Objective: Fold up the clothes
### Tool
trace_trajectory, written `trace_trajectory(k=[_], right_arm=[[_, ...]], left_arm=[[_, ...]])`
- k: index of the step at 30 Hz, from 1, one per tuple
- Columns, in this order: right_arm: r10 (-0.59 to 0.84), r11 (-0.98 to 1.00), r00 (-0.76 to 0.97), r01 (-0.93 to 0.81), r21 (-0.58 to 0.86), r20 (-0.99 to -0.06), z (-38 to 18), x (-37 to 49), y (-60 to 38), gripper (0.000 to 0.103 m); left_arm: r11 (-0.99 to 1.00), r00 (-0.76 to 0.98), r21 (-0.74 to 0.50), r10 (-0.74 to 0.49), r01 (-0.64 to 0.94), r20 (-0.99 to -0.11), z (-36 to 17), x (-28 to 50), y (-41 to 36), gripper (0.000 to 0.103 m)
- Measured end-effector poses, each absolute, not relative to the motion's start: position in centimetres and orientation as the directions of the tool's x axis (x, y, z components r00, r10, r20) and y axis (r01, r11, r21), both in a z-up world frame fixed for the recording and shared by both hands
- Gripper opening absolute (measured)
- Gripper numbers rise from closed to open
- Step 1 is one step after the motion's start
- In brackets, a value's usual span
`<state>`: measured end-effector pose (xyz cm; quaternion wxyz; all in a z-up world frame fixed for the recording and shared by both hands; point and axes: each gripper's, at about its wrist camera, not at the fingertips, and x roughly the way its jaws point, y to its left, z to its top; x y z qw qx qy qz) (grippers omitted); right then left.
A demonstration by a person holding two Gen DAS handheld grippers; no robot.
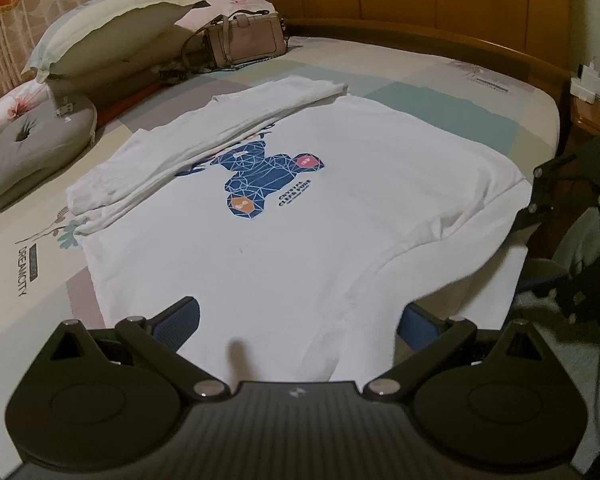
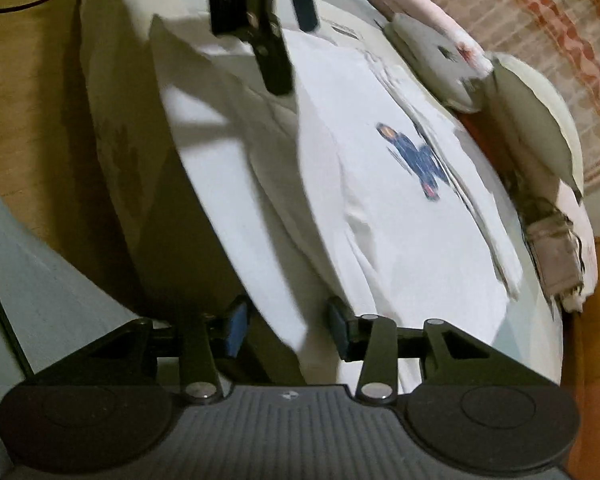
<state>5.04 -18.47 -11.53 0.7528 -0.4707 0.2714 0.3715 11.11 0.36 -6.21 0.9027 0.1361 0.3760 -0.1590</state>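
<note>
While the bed carries the white sweatshirt spread print-up across most of its width, we judge the fold to be partway along: the far sleeve already lies doubled over the body, crossing the blue bear print, and the near side hangs over the mattress edge toward us. Room is tight on the far side, where the pillows, a grey cushion and a handbag crowd the shirt's margin, but open toward the headboard (bare sheet there). Our left gripper stands wide apart, with the hem running between its pads; whether it pinches cloth we cannot tell. Our right gripper is about half open, a fold of the near sleeve passing between its pads without being clamped. Next, we think, both must close on that near edge and carry it inward over the print, keeping it clear of the drop.
</note>
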Motion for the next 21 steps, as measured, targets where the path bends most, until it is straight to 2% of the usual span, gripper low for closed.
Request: trace_trajectory(k=[6,9,11,14,16,20,21], right_arm=[[0.261,0.326,0.587,-0.801,-0.502,-0.766,-11.0,6.3,-20.7,0.047],[0.255,0.332,0.586,-0.800,-0.500,-0.769,-10.9,7.2,-20.9,0.043],[0.255,0.330,0.583,-0.802,-0.497,-0.772,-10.8,7.1,-21.0,0.031],[0.242,0.335,0.602,-0.788,-0.516,-0.761,-10.6,7.7,-21.1,0.022],[0.228,0.331,0.620,-0.775,-0.539,-0.751,-10.7,7.8,-21.2,0.018],[0.195,0.278,0.621,-0.777,-0.564,-0.759,-10.9,6.8,-21.4,0.017],[0.187,0.263,0.620,-0.779,-0.569,-0.762,-11.0,6.5,-21.5,0.011]], left_arm=[[0.912,0.667,0.126,-0.186,0.391,-0.722,-6.3,11.2,0.4,0.102],[0.910,0.663,0.130,-0.184,0.395,-0.726,-6.4,11.3,0.3,0.102],[0.907,0.664,0.139,-0.180,0.397,-0.726,-6.4,11.2,0.2,0.102],[0.905,0.664,0.143,-0.178,0.400,-0.726,-6.3,11.2,0.1,0.102],[0.905,0.663,0.145,-0.178,0.401,-0.727,-6.2,11.2,0.1,0.102],[0.901,0.665,0.152,-0.176,0.405,-0.726,-6.1,11.2,-0.2,0.102],[0.901,0.665,0.155,-0.174,0.405,-0.726,-6.1,11.2,-0.2,0.102]])
